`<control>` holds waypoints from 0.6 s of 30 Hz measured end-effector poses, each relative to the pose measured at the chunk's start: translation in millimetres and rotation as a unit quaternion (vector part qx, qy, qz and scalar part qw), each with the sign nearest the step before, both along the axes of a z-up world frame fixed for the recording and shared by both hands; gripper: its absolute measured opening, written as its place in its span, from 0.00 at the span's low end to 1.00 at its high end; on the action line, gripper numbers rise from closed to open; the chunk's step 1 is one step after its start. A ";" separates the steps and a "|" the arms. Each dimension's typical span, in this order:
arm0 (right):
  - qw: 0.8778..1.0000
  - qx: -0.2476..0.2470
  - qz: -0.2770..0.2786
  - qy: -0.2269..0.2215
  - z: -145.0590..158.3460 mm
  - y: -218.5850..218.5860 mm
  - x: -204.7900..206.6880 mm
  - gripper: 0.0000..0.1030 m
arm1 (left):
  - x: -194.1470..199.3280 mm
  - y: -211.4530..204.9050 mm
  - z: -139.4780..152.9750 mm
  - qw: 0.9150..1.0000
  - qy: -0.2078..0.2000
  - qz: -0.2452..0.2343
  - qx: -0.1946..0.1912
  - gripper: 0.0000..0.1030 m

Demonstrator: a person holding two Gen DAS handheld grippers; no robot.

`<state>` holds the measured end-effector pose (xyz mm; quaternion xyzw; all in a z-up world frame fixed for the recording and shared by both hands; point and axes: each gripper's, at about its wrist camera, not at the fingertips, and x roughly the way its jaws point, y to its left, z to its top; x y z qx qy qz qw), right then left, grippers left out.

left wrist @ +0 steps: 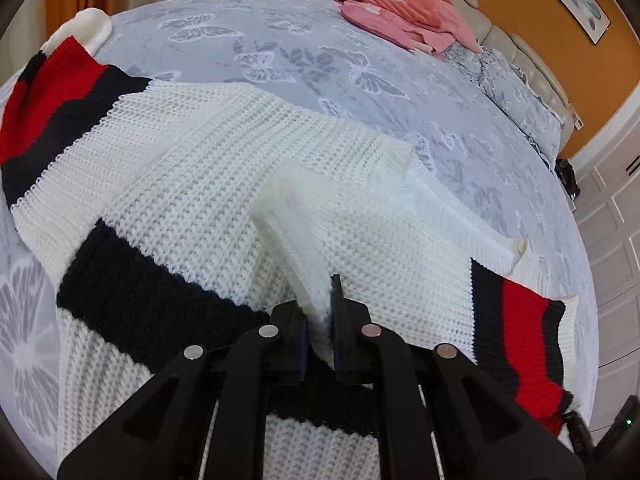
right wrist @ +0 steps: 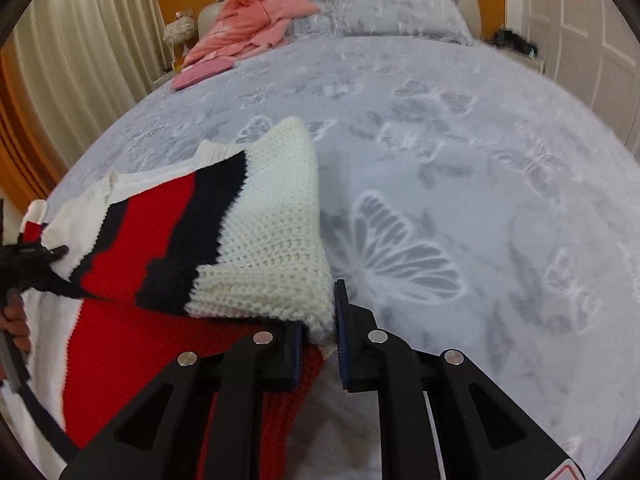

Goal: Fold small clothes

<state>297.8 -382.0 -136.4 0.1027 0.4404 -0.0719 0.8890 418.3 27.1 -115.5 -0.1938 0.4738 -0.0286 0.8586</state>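
Note:
A white knit sweater (left wrist: 208, 160) with navy and red stripes lies spread on the grey butterfly-print bed (left wrist: 280, 52). My left gripper (left wrist: 320, 312) is shut on a raised white fold of the sweater near its middle. My right gripper (right wrist: 320, 332) is shut on the white cuffed end of a striped part of the sweater (right wrist: 260, 240), held up above the bed (right wrist: 460, 180). The left gripper (right wrist: 36, 260) also shows at the far left of the right wrist view, with a hand on it.
A pink garment (left wrist: 404, 8) lies crumpled near the headboard; it also shows in the right wrist view (right wrist: 248, 28). A grey pillow (right wrist: 392, 16) lies against the headboard. White wardrobe doors (right wrist: 592, 40) stand at the right. Curtains (right wrist: 80, 48) hang at the left.

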 end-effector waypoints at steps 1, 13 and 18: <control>1.000 0.020 -0.004 -0.011 -4.6 -5.6 -4.8 0.10 | 2.2 -1.4 0.4 1.000 -0.001 -0.002 0.002 0.10; 0.995 0.050 0.035 -0.082 88.1 6.4 38.6 0.42 | -21.5 7.8 -8.0 0.999 -0.044 -0.018 -0.006 0.12; 0.995 0.081 0.063 0.022 26.2 7.0 123.9 0.02 | -26.4 6.9 -11.4 0.997 -0.072 -0.024 -0.005 0.12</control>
